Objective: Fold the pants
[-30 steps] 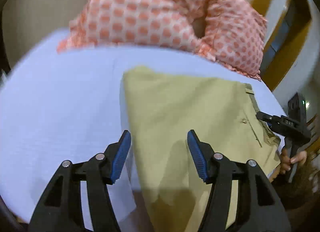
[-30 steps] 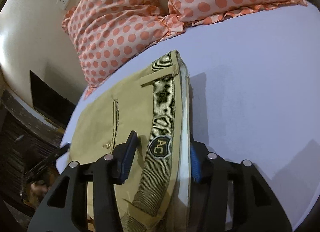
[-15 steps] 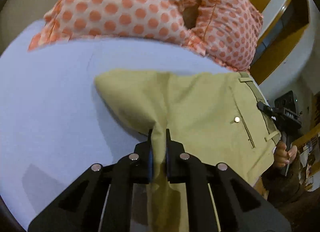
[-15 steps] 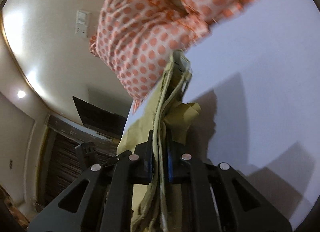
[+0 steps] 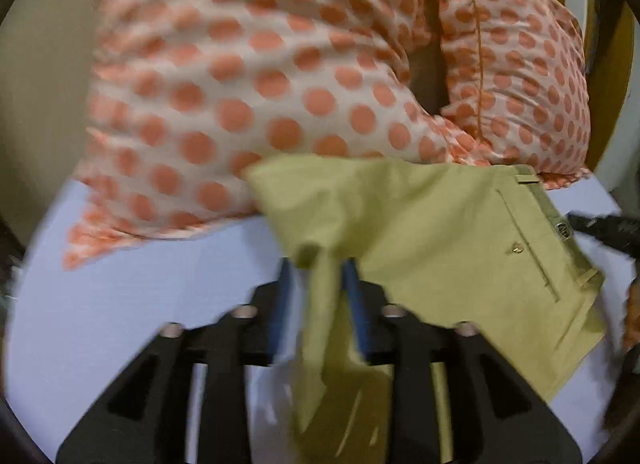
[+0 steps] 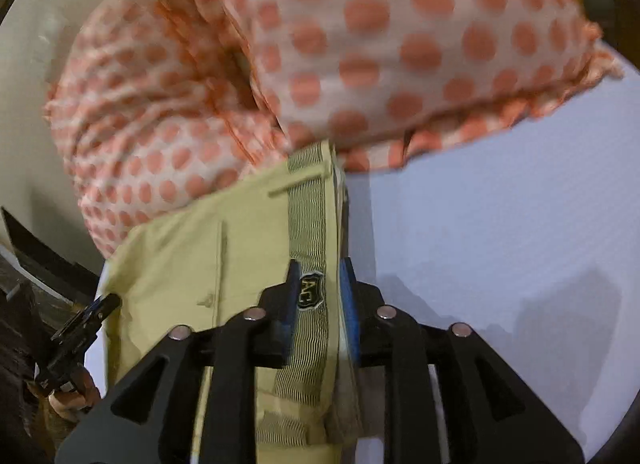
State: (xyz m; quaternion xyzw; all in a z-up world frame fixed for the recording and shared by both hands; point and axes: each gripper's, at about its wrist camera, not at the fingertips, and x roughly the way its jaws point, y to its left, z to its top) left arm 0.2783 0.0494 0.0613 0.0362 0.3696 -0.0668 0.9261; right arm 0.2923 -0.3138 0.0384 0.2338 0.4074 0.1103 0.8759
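Note:
The khaki pants (image 5: 432,232) lie folded on the white bed sheet (image 5: 132,296), close up against the pillows. My left gripper (image 5: 316,284) has its blue pads slightly parted around a raised fold of the pants' left edge. My right gripper (image 6: 320,288) has its pads slightly parted around the striped waistband (image 6: 308,232) with the dark "AC" badge (image 6: 310,290). The back pocket and button show in the left wrist view (image 5: 520,250). The other gripper shows at each view's edge: the right one (image 5: 600,224) and the left one (image 6: 80,328).
Two pillows with orange polka dots (image 5: 248,76) (image 6: 380,44) lie at the head of the bed, touching the pants' far edge. White sheet (image 6: 500,224) spreads to the right of the waistband. A wall and dark furniture (image 6: 36,252) stand at the left.
Both grippers carried the pants toward the pillows. Their jaws, tightly shut half a second ago, have now parted a little around the cloth.

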